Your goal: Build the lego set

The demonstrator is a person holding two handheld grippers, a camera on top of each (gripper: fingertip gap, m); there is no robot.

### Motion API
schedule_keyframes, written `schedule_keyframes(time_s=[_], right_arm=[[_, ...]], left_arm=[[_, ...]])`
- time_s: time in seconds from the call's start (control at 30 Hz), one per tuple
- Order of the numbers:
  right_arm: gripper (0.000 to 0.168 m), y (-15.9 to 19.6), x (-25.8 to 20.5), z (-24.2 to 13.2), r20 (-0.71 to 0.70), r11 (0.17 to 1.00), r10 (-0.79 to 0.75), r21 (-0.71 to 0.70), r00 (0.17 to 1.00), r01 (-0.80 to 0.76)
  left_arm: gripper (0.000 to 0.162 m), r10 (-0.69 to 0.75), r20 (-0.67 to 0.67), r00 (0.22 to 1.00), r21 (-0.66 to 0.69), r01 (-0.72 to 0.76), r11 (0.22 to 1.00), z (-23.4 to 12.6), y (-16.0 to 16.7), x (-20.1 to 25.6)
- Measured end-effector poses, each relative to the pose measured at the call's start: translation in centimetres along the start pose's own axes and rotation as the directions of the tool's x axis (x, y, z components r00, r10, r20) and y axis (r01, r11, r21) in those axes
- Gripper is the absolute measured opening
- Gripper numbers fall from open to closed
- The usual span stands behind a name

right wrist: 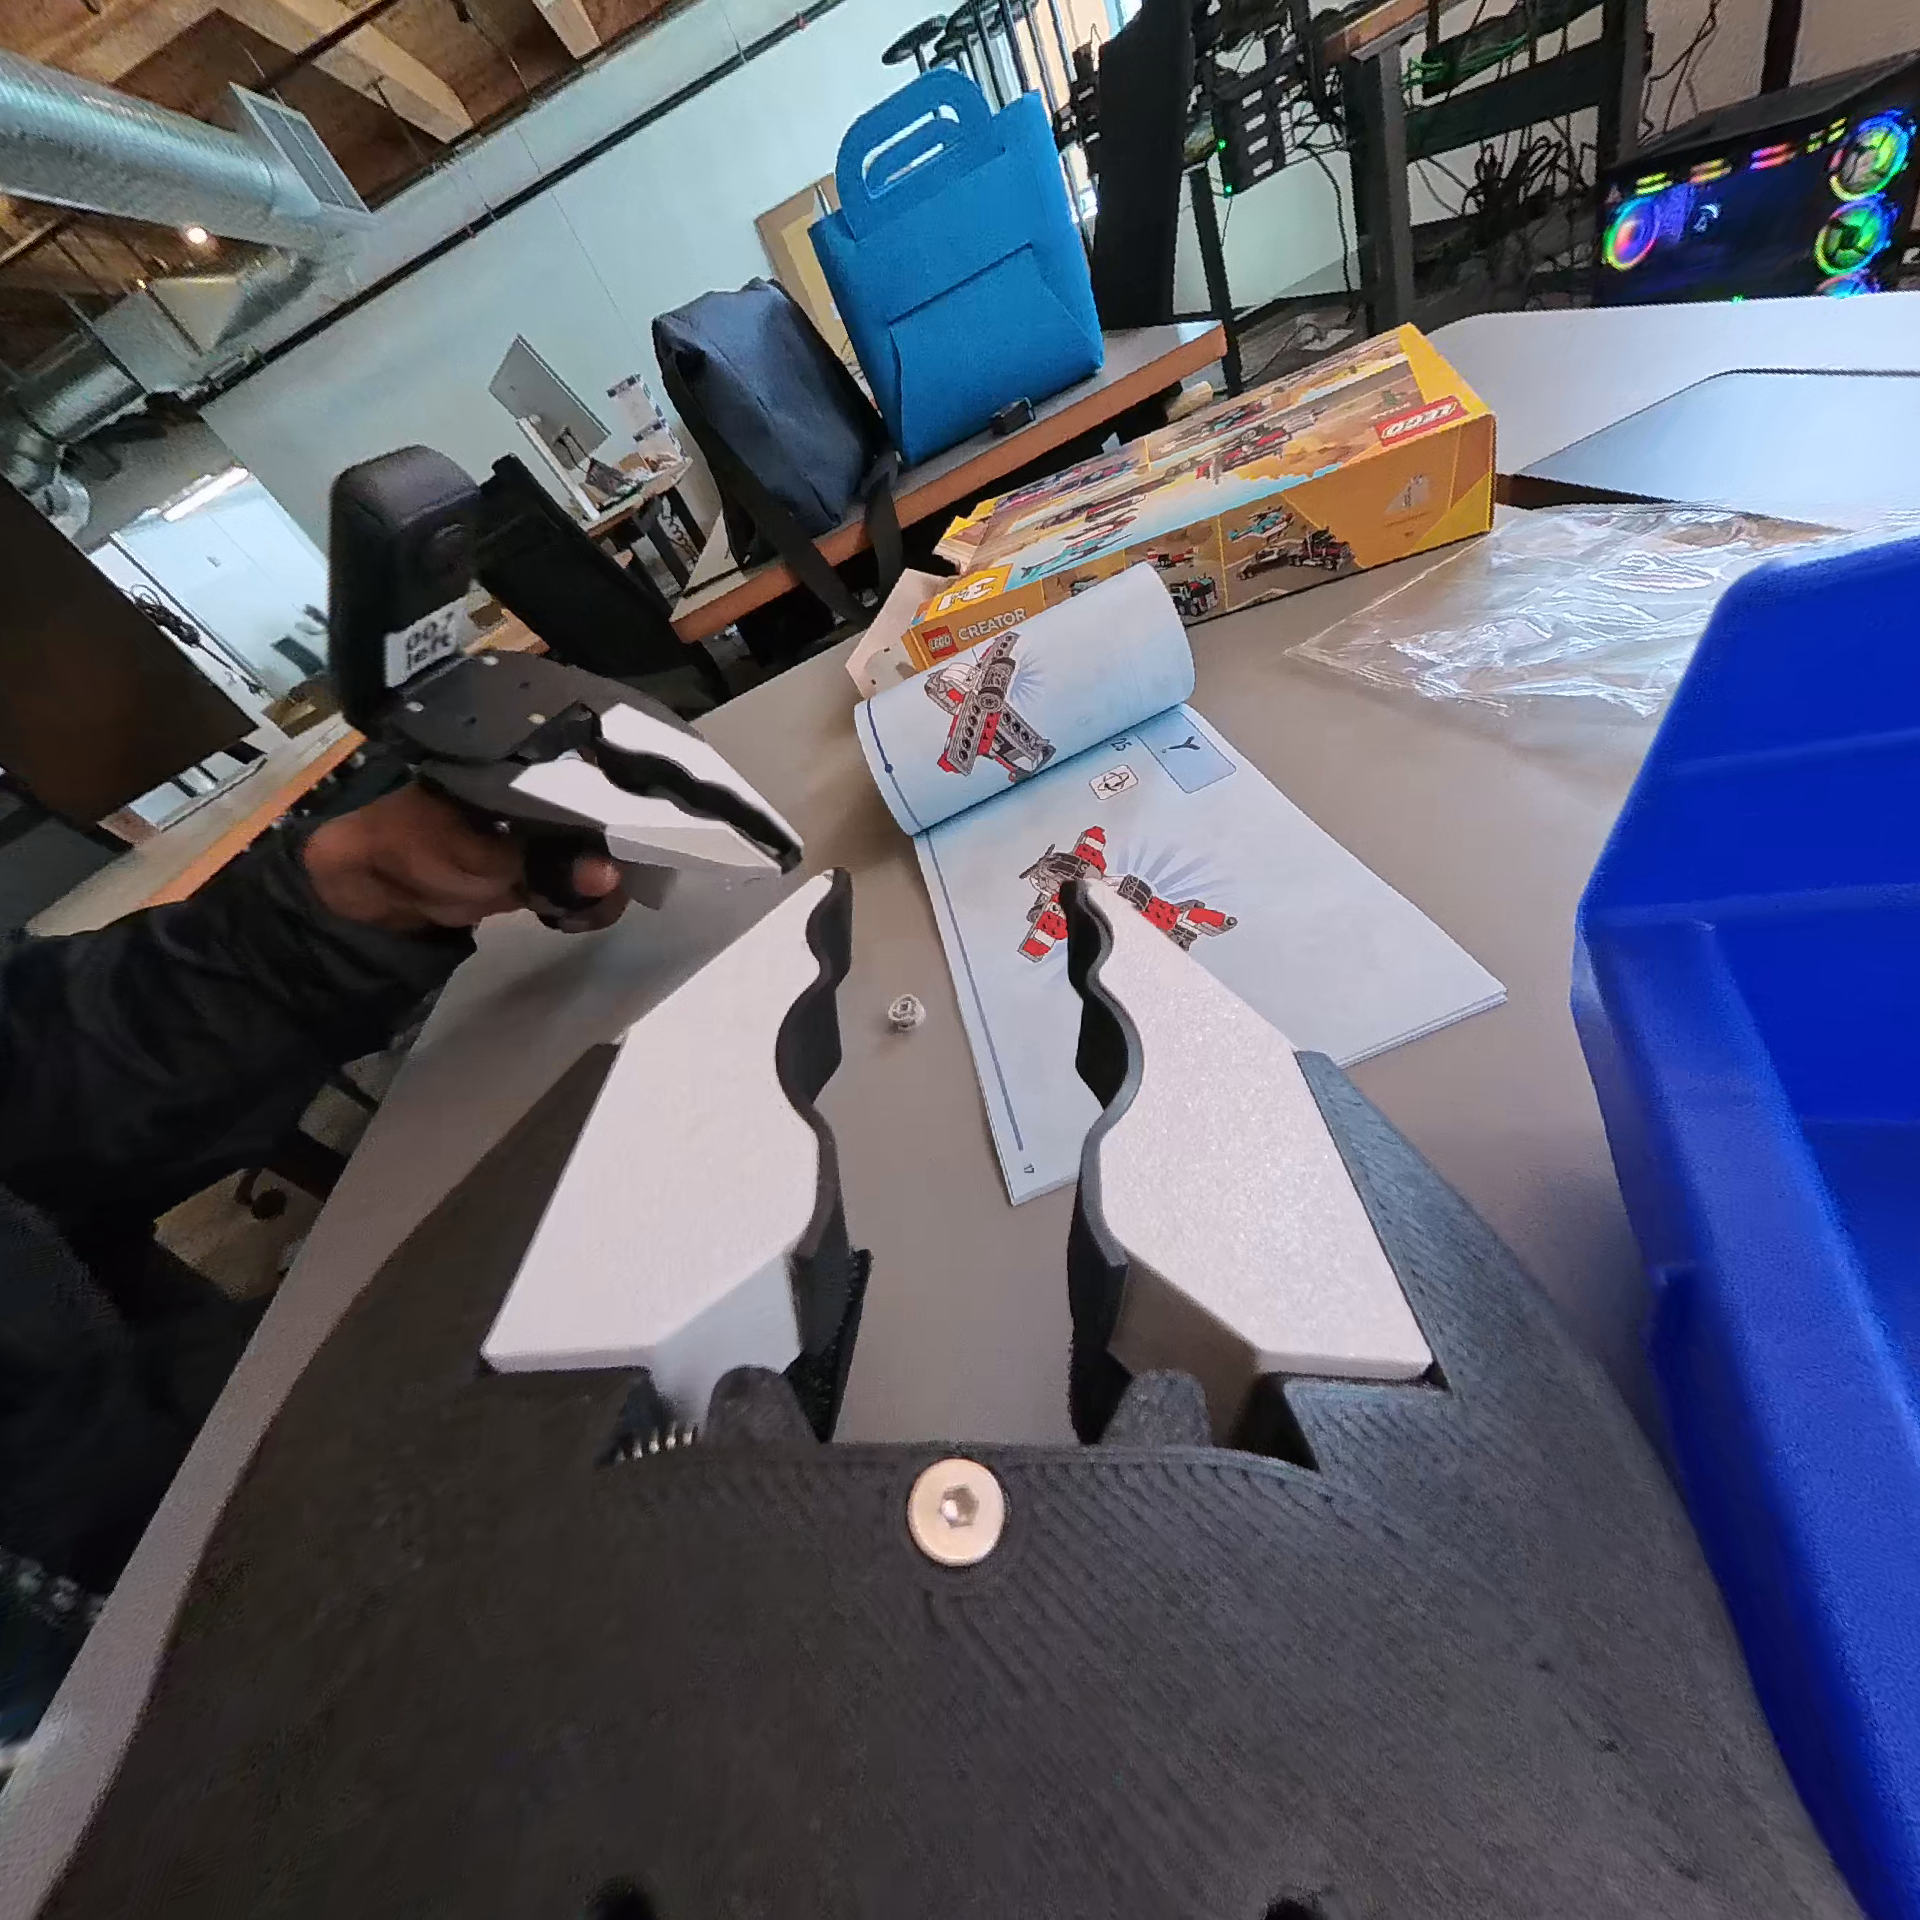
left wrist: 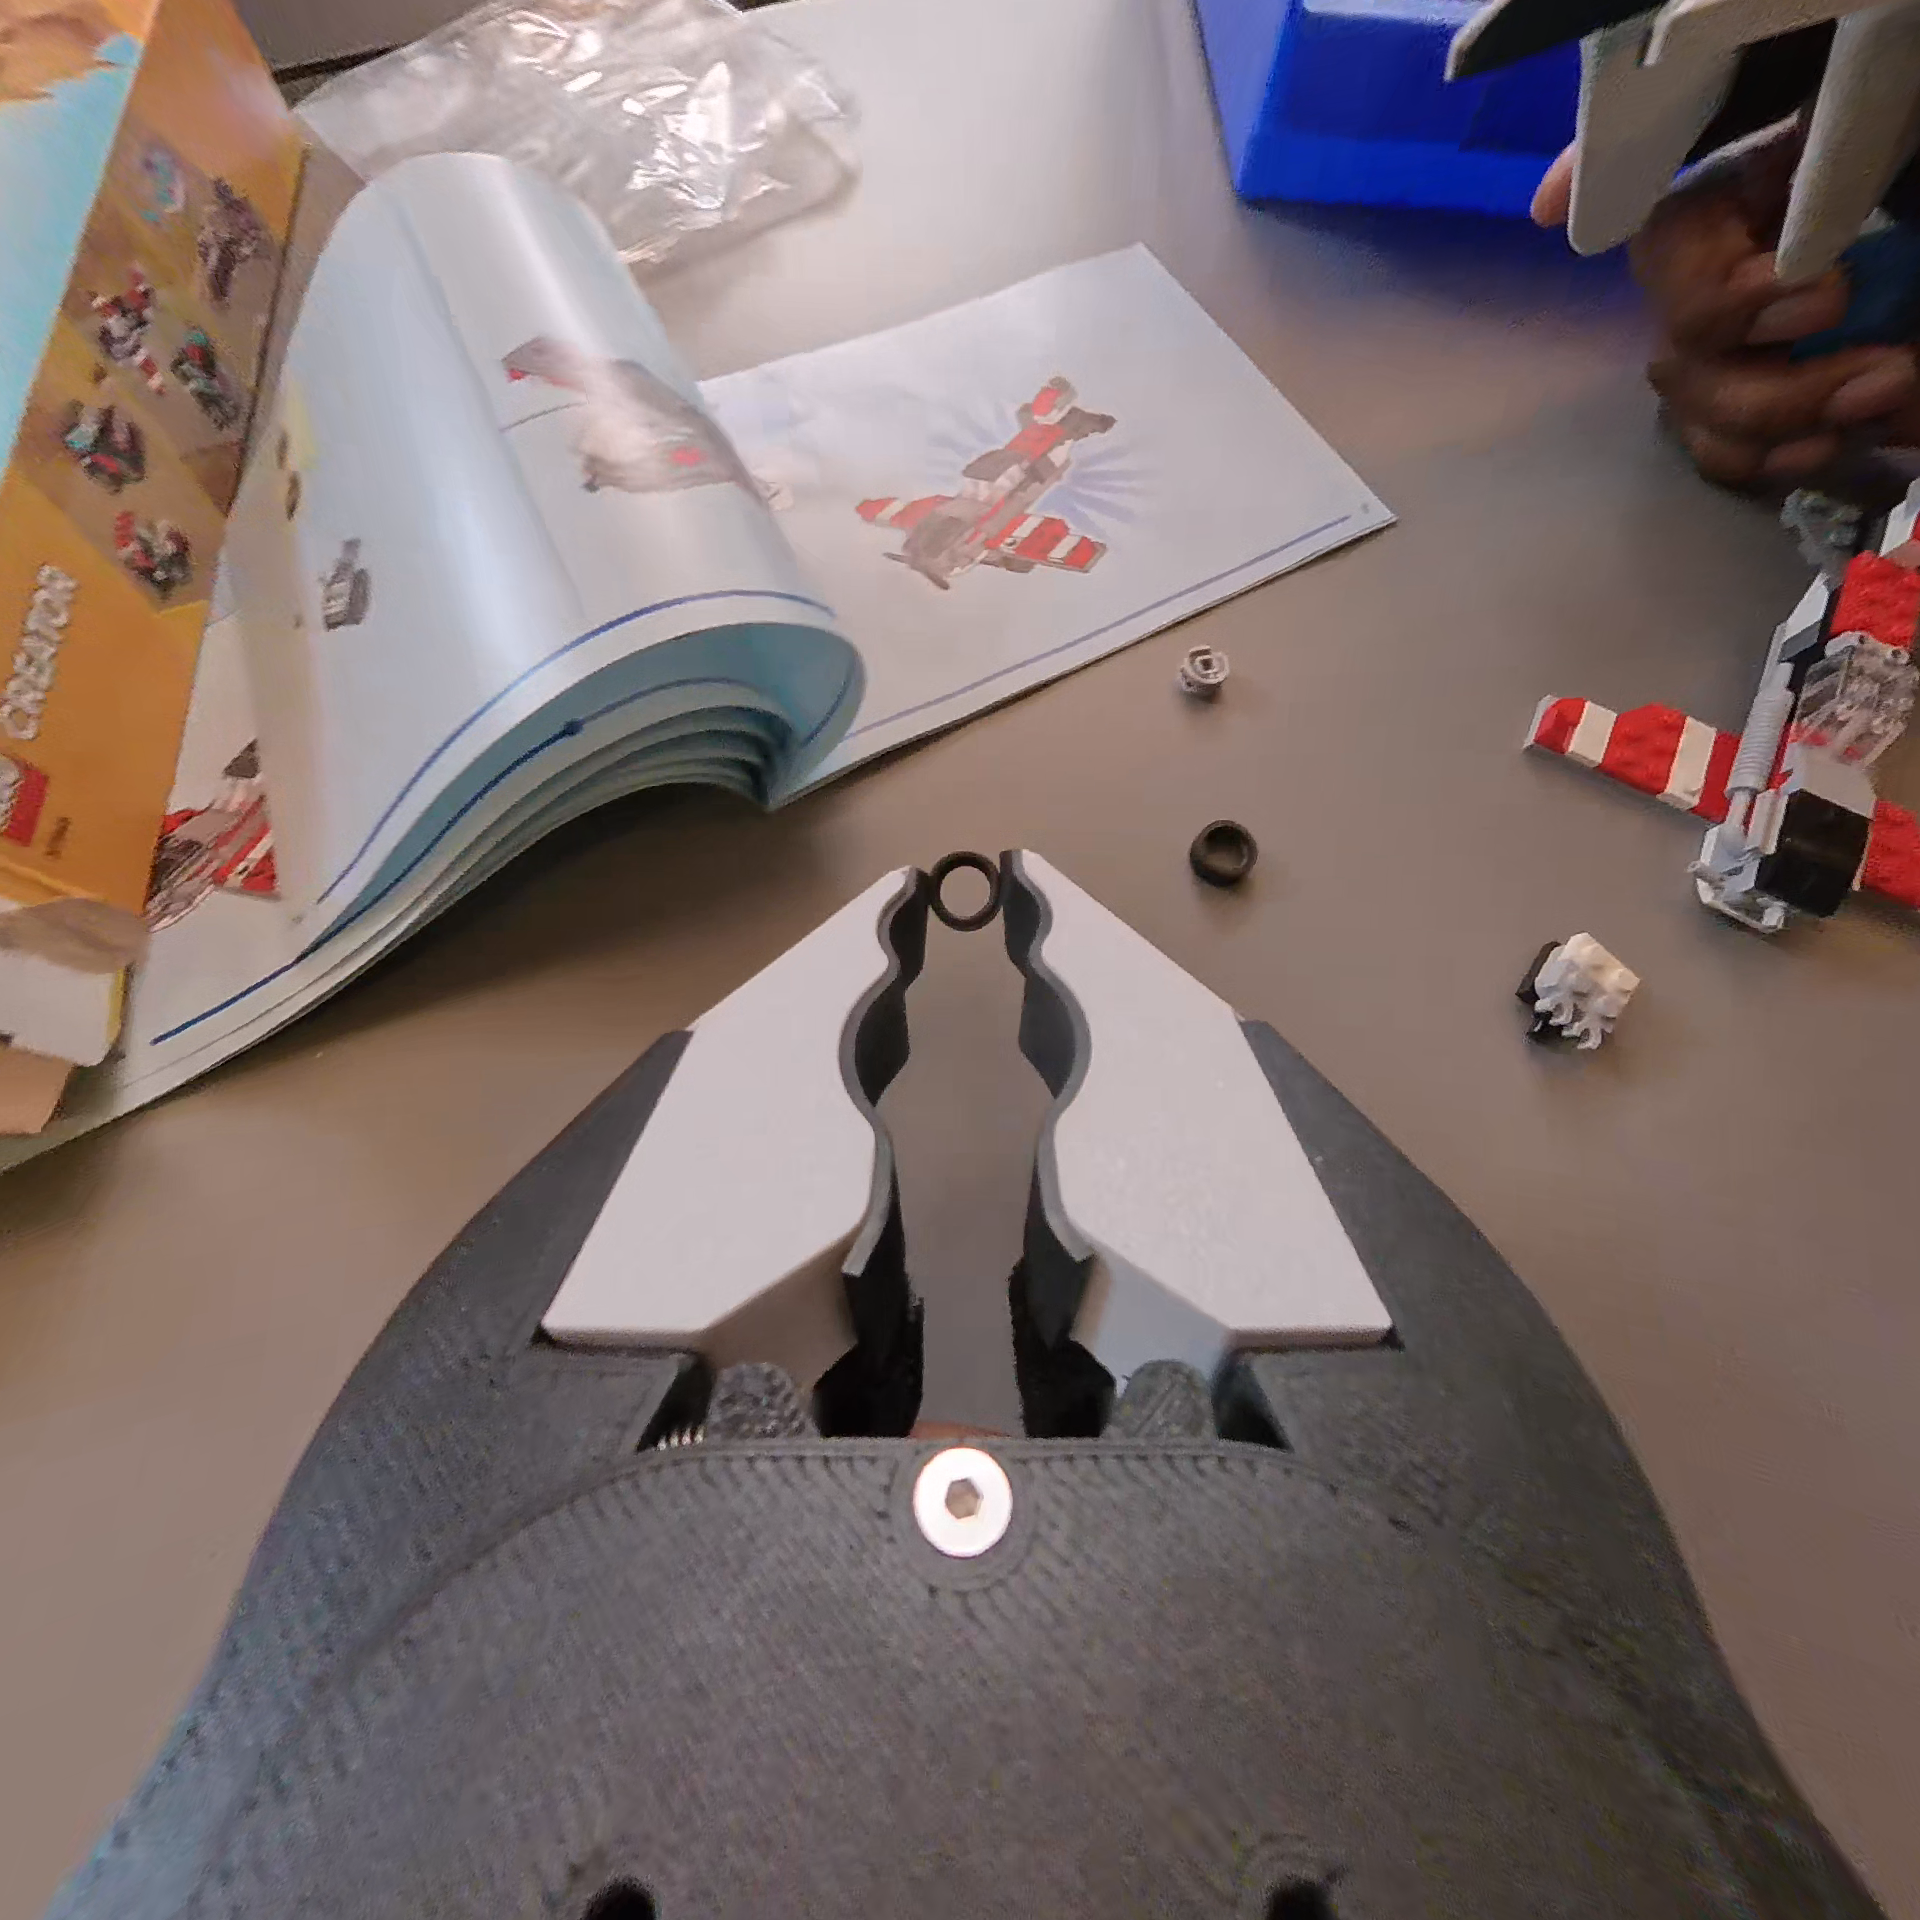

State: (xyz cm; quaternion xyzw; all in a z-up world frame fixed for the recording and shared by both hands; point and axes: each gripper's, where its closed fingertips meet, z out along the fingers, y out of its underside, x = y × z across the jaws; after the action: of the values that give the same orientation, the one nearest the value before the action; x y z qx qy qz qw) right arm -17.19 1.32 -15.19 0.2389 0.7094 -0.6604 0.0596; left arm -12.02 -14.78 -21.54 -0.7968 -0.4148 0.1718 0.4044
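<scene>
Black rubber tyre ring (left wrist: 965, 886) pinched at left gripper (left wrist: 963, 883) tips, right gripper (right wrist: 951, 904) spread wide, empty

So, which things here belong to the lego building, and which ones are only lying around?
Belong to the job:
- black tire, held by the left gripper
- second black tire
- grey round piece
- small white piece
- red and white plane
- instruction booklet
- right gripper, open

Lying about:
- lego box
- plastic bag
- blue bin
- blue tote bag
</scene>
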Motion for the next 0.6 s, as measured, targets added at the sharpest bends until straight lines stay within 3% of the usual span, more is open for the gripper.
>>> schedule_keyframes(time_s=[0.4,0.6], right_arm=[[0.042,0.1,0.2,0.2,-0.022,1.000,-0.001,-0.008,1.000,0.001],[0.040,0.6,0.4,0.7,-0.030,0.999,0.007,-0.043,1.000,-0.009]], left_arm=[[0.015,-0.256,-0.063,0.965,0.128,0.262,0.956,-2.5,1.2,-3.7],[0.015,-0.427,-0.205,0.880,0.212,0.466,0.859,-3.9,0.4,-5.2]])
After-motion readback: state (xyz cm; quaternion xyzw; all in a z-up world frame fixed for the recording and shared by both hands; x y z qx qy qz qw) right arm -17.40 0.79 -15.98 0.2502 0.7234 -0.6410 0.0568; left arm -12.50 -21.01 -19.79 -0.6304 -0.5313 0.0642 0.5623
